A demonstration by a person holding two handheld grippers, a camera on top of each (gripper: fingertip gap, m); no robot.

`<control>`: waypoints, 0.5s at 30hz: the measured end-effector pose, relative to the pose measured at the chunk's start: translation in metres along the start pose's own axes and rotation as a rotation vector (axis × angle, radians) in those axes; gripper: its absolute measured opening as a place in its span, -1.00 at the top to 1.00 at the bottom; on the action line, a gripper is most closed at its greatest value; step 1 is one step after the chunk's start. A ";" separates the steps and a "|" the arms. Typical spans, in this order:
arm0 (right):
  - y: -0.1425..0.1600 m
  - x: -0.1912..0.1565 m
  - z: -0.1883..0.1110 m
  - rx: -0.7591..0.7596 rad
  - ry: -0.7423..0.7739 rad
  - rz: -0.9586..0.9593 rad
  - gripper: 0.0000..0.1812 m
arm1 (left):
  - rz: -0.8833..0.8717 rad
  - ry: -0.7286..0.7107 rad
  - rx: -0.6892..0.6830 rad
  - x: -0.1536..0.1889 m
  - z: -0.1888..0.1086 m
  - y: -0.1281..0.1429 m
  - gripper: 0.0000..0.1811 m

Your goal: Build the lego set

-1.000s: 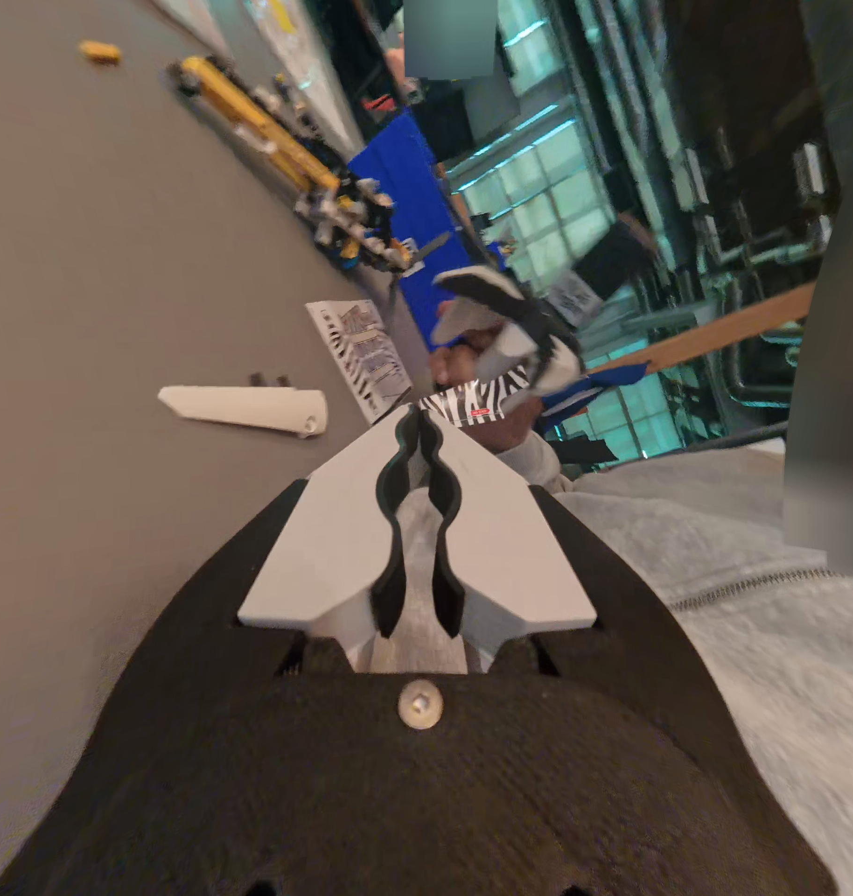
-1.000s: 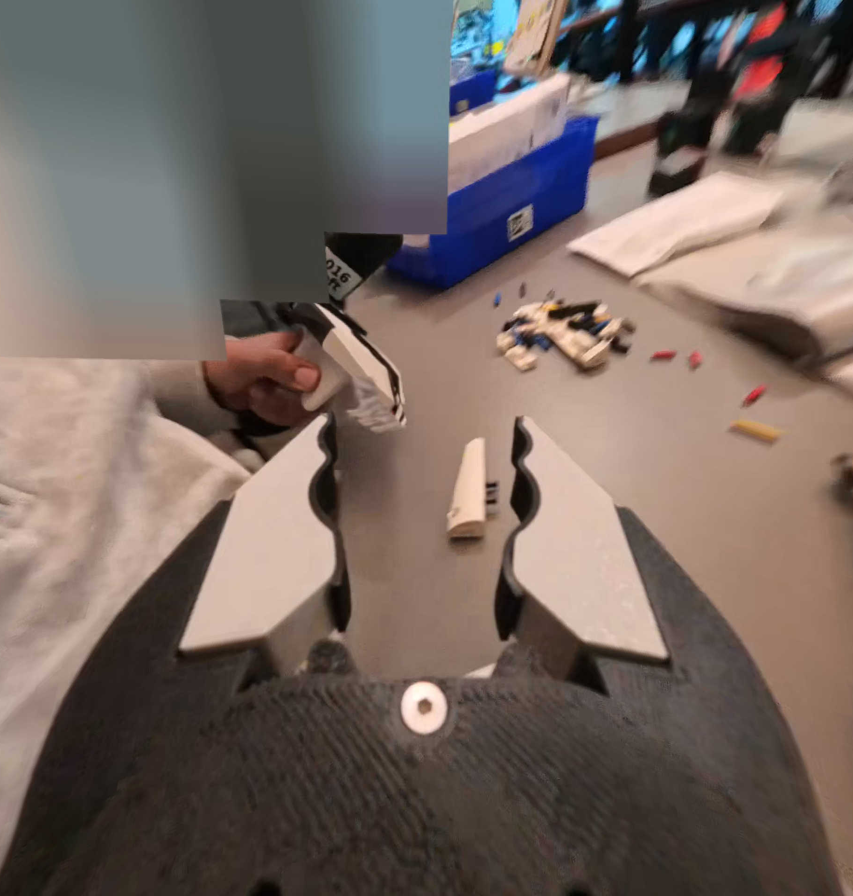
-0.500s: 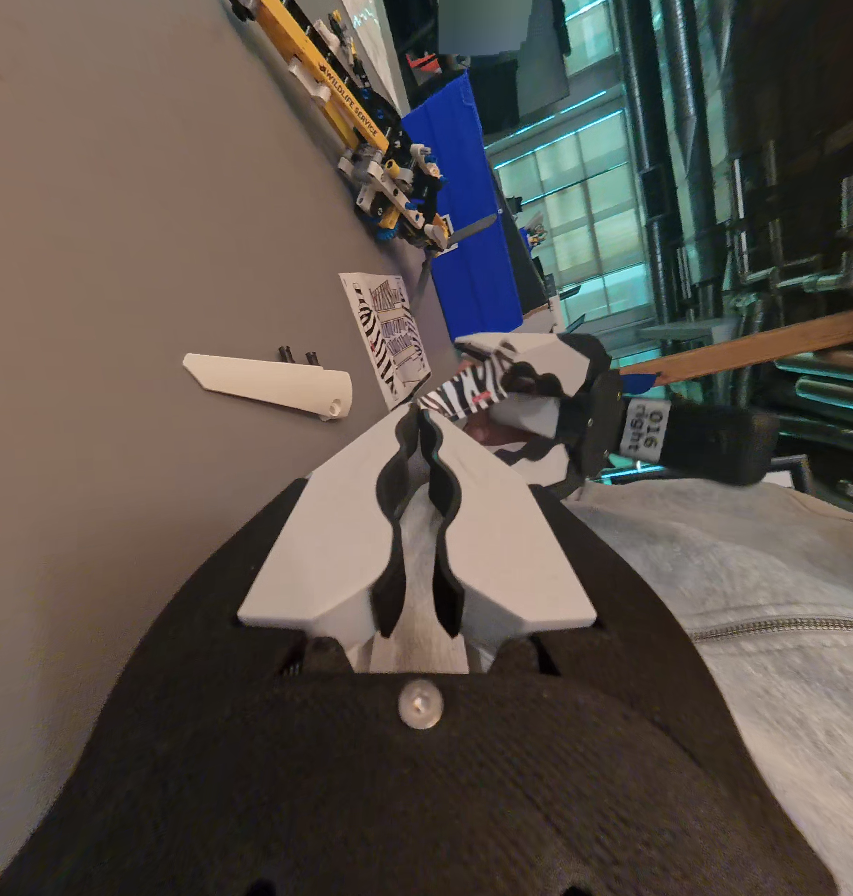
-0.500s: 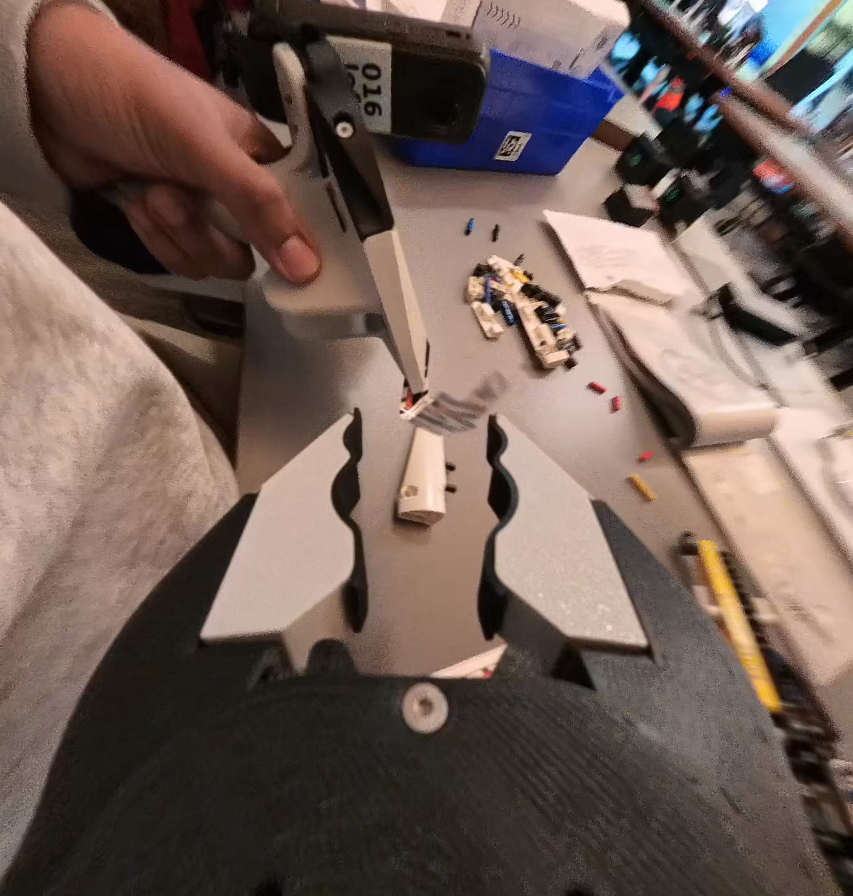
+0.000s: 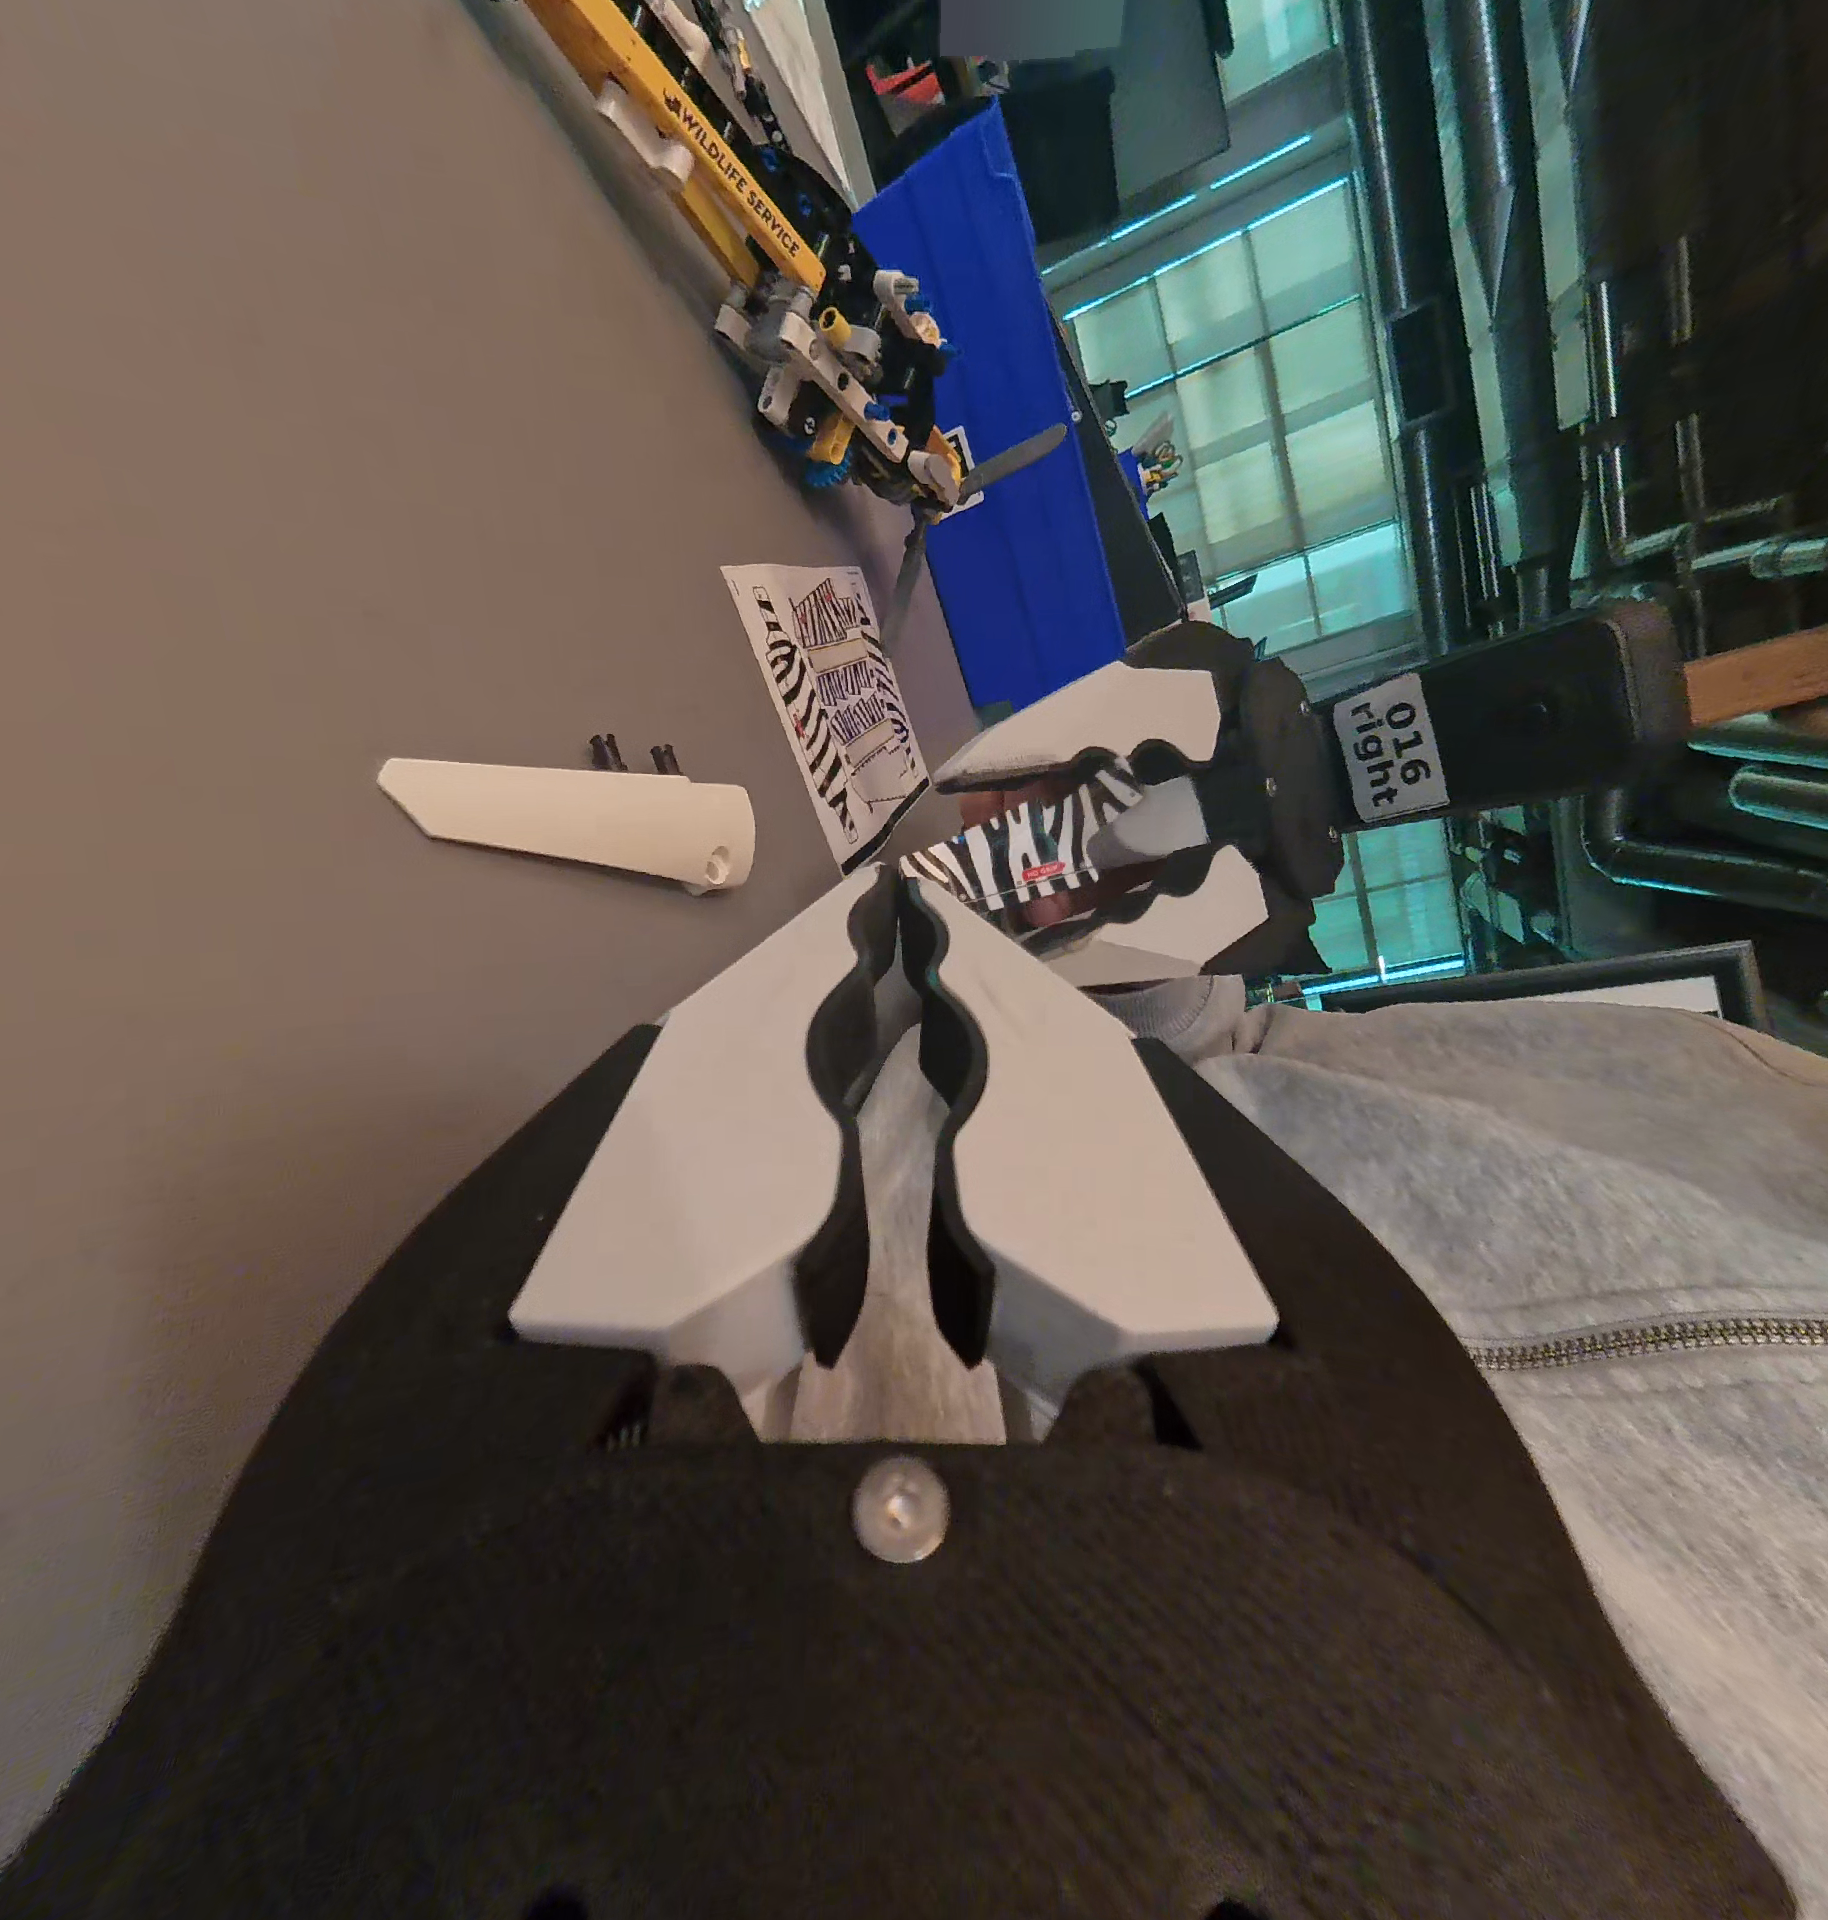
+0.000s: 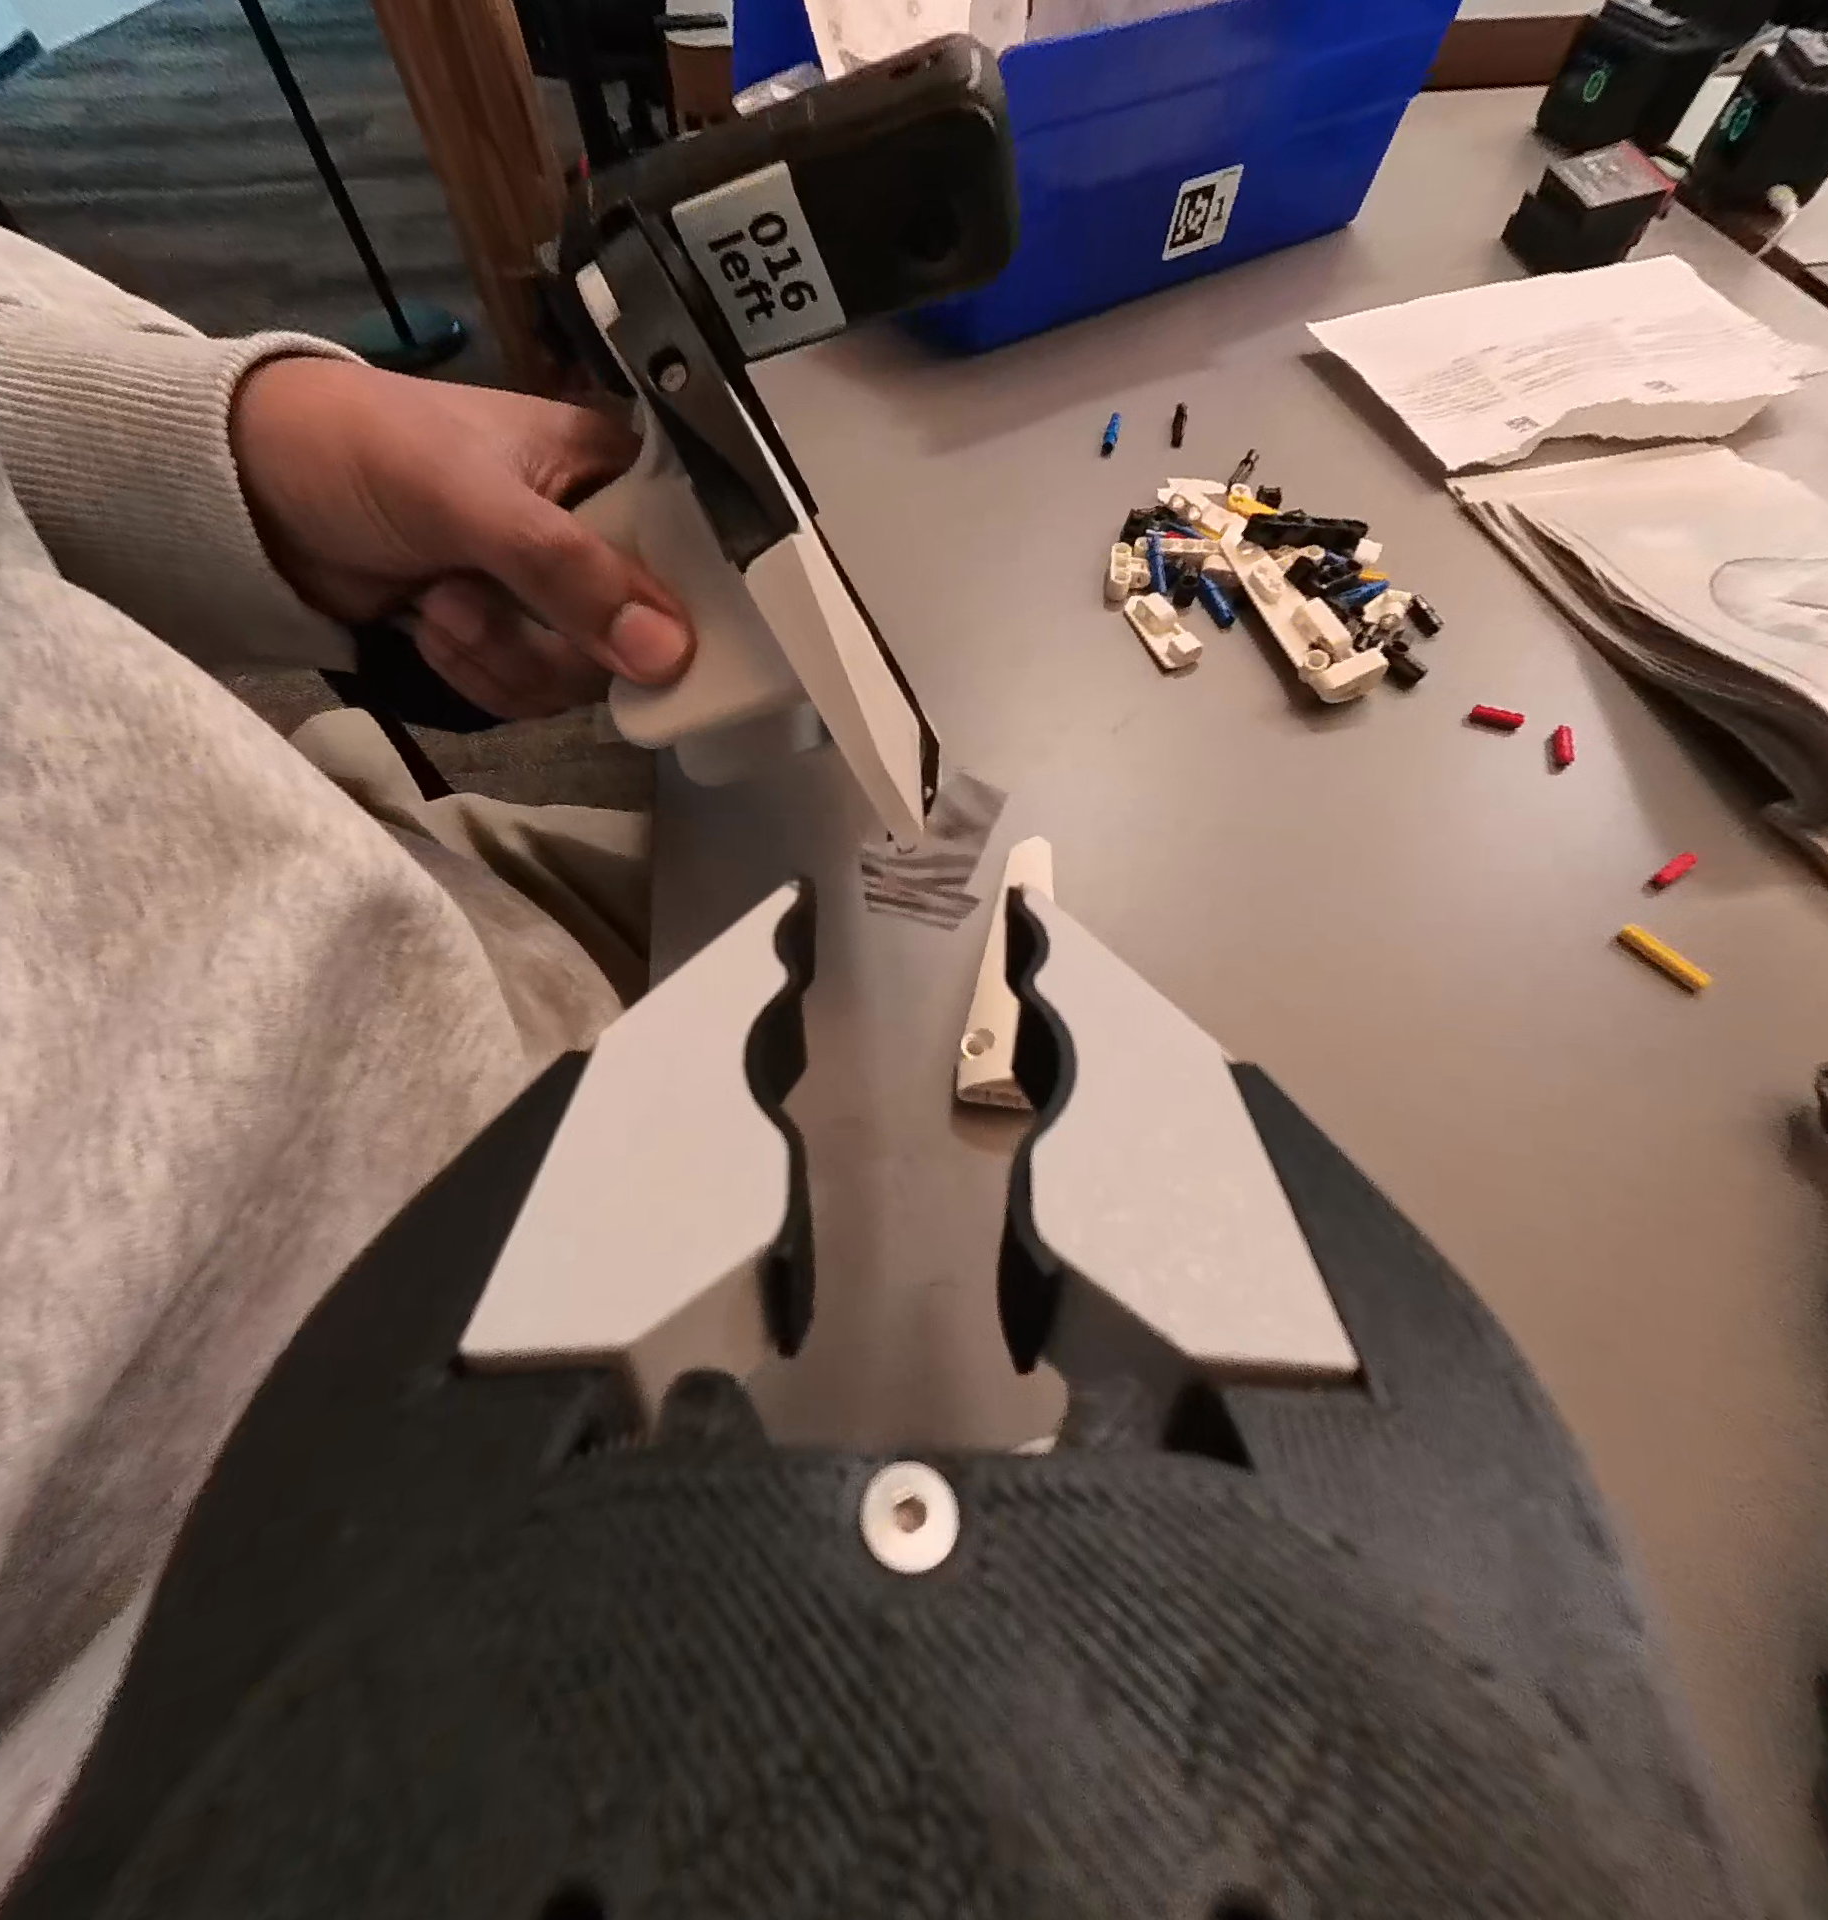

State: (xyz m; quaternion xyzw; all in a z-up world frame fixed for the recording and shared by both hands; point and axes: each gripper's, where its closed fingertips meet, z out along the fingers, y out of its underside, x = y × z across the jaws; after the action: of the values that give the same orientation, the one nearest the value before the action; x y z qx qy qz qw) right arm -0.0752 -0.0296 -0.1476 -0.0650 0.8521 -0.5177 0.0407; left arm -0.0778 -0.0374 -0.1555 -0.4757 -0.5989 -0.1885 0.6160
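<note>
My left gripper (image 5: 897,883) is shut on one end of a zebra-striped sticker (image 5: 1009,857) and holds it in the air above the table edge. My right gripper (image 6: 908,904) is open, and the sticker's free end (image 6: 931,878) hangs just ahead of its fingertips. In the left wrist view the right gripper (image 5: 998,831) faces me with the sticker between its spread fingers. A white wing-shaped panel (image 5: 567,821) with two black pins lies on the grey table; in the right wrist view the panel (image 6: 998,997) lies by my right finger. The left gripper (image 6: 915,821) points down at the sticker.
A sticker sheet (image 5: 837,707) lies past the panel. A yellow and black lego model (image 5: 785,281) and a blue bin (image 5: 1003,468) stand farther off. A pile of loose pieces (image 6: 1263,582), red pins (image 6: 1495,715), a yellow axle (image 6: 1663,956) and paper booklets (image 6: 1720,623) lie to the right. The grippers are tip to tip, or close to it.
My right gripper has swung in toward the left gripper, so the sticker now sits between its open fingers. The left gripper has kept hold of the sticker.
</note>
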 end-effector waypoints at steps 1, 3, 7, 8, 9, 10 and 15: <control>0.001 0.001 0.000 -0.004 0.005 0.004 0.62 | -0.001 -0.005 0.001 -0.001 0.000 0.000 1.00; 0.001 0.002 0.000 0.000 0.004 0.019 0.66 | 0.004 -0.016 0.001 -0.004 -0.001 0.000 1.00; 0.001 0.004 0.000 0.007 0.003 0.040 0.66 | 0.012 -0.027 -0.002 -0.005 -0.001 -0.001 1.00; 0.001 0.004 0.000 0.006 0.001 0.044 0.63 | 0.016 -0.032 -0.003 -0.006 -0.001 0.000 1.00; 0.001 0.003 0.001 0.005 -0.007 0.050 0.63 | 0.021 -0.035 -0.003 -0.006 -0.001 -0.001 1.00; 0.001 0.002 0.002 0.001 -0.012 0.057 0.63 | 0.024 -0.037 -0.003 -0.006 -0.001 -0.001 1.00; 0.002 0.003 0.006 -0.012 -0.010 0.093 0.64 | 0.026 -0.037 0.001 -0.008 -0.001 -0.001 1.00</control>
State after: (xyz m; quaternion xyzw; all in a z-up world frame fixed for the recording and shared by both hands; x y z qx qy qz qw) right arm -0.0771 -0.0340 -0.1523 -0.0283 0.8570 -0.5100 0.0684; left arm -0.0794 -0.0410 -0.1621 -0.4866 -0.6039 -0.1713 0.6075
